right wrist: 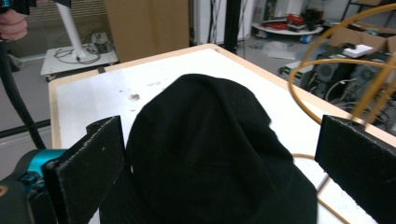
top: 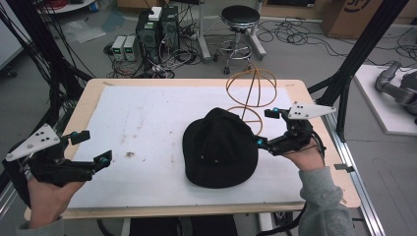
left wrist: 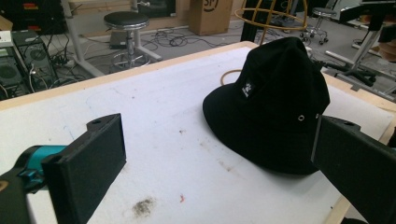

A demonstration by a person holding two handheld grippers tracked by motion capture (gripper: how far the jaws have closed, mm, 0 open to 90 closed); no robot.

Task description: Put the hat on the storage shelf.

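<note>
High view: at the table's near left edge the left gripper [top: 91, 147] hovers with jaws apart, empty. Right of centre lies a black hat [top: 220, 147]; the right gripper [top: 265, 128], jaws spread, sits beside its right side. Behind stands a wire frame [top: 252, 93].

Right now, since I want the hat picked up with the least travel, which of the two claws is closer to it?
The right claw: its open jaws sit right at the black hat's edge, by the wire stand. The left claw hangs open at the table's far left.
</note>
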